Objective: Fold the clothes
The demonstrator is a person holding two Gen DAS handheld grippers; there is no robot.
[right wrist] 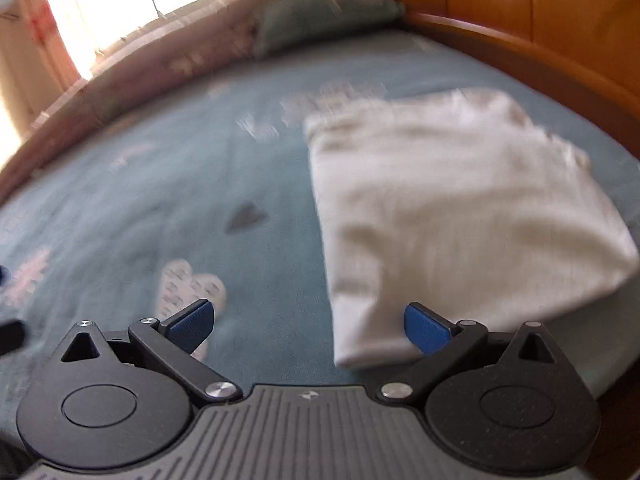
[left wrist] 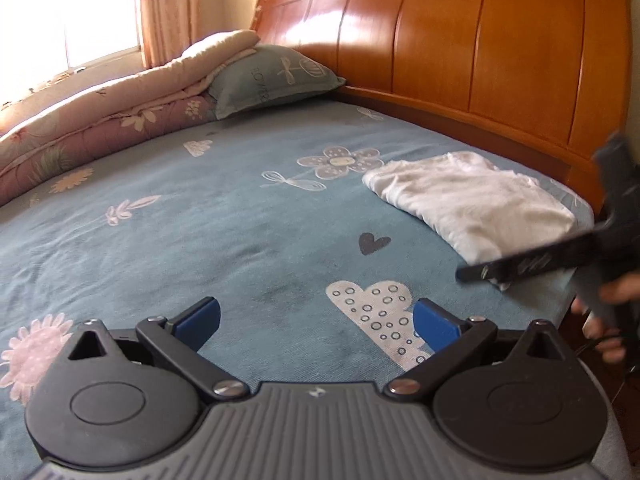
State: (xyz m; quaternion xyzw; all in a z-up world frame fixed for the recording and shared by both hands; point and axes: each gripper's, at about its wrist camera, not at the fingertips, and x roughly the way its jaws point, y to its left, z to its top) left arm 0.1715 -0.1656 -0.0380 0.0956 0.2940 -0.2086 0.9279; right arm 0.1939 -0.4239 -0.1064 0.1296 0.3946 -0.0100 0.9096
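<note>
A folded white garment (left wrist: 472,200) lies near the wooden headboard (left wrist: 460,40); bare blue sheet (left wrist: 200,220) spreads leftward of it. Left gripper (left wrist: 316,320) and right gripper (right wrist: 308,322) both gape wide, holding nothing.

One folded white garment (left wrist: 472,204), one pillow (left wrist: 272,80), one rolled quilt (left wrist: 100,120), two hand-held grippers (left wrist: 316,320) (right wrist: 308,326)

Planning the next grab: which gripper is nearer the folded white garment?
Right. The right gripper hangs open at the folded white garment's near corner; the left gripper is open over bare sheet, well aside.
</note>
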